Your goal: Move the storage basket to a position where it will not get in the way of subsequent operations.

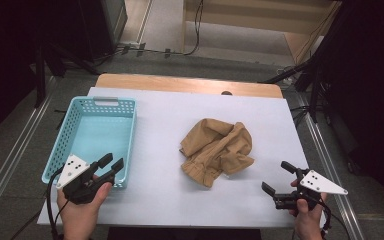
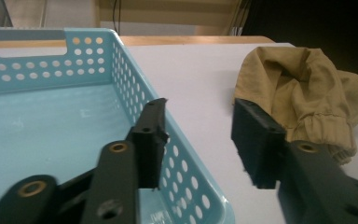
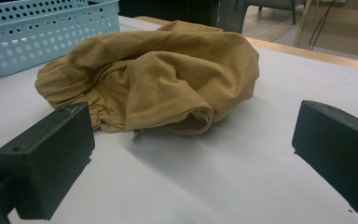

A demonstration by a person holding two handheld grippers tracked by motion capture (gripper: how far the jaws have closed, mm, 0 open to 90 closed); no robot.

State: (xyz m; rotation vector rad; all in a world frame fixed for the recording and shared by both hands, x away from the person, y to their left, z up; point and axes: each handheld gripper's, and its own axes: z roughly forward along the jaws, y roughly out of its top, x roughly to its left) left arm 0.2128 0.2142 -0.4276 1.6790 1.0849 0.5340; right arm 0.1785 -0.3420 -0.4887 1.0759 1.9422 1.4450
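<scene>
Your left gripper hovers at the near right corner of the blue basket, fingers narrowed around nothing. Your right gripper sits near right on the counter, fingers wide and empty. The tan cloth lies crumpled mid-counter between them.

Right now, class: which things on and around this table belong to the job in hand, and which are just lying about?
Part of the job:
- tan garment, crumpled on the table
- light blue basket
- left tongs, over the basket's near right corner
- right tongs, open

Just lying about:
- cables on the floor beyond the table
</scene>
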